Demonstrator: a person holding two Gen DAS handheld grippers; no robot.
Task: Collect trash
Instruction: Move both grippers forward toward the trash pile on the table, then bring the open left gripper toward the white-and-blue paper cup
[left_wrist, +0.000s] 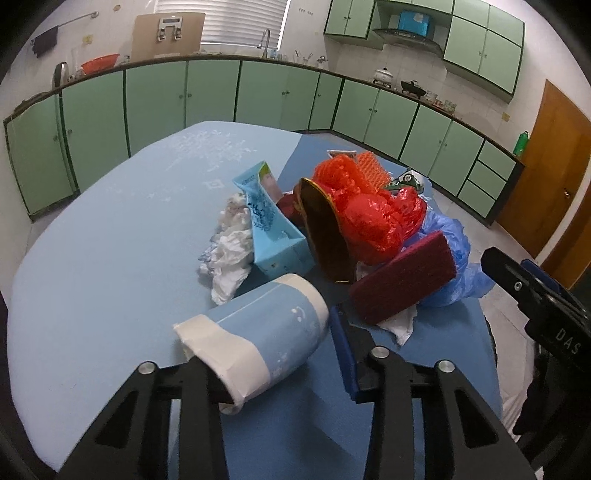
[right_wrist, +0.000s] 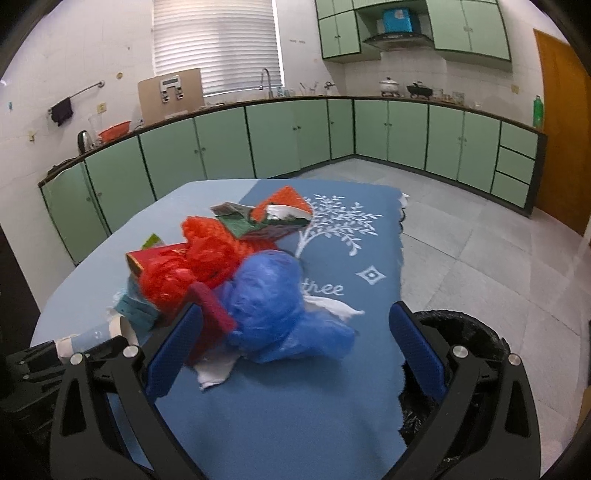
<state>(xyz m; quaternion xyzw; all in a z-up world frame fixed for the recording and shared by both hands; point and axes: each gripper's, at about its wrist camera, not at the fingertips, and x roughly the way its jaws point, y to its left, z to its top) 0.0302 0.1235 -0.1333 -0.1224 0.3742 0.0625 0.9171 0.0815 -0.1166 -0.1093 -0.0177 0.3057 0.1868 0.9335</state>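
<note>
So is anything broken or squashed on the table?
Yes. The blue paper cup lies tipped on its side, its white rim bent out of round where the left gripper meets it. Behind it, the light blue carton is torn open and crumpled among the piled trash.

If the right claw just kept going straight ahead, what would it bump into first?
Most likely the crumpled blue plastic bag, lying directly between the open right claw fingers; the dark red sponge sits just left. Depth is uncertain.
</note>
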